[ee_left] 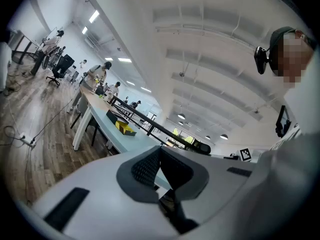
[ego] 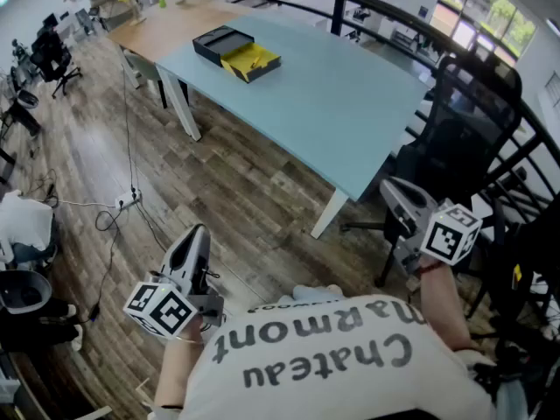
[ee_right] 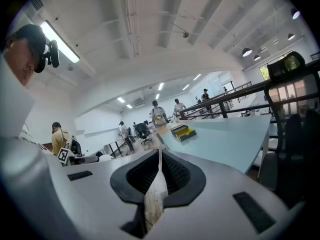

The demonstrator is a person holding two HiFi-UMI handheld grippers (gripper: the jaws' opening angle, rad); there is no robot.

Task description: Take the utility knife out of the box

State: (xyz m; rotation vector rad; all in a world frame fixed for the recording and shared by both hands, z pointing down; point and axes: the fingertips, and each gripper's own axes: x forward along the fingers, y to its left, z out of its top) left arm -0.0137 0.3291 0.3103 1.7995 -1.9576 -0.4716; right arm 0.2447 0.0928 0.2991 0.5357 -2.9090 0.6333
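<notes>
Wood floor leads to a blue table bearing the open box; the knife inside is too small to see. Left gripper and right gripper are clenched empty, well short of the box. The knife is probably light and rigid: grip mid-handle.

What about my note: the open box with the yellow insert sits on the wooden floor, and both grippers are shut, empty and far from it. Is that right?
Not quite: the head view shows the box on the light blue table, not the floor. The rest stands: left gripper and right gripper are shut, empty and far from it.
</notes>
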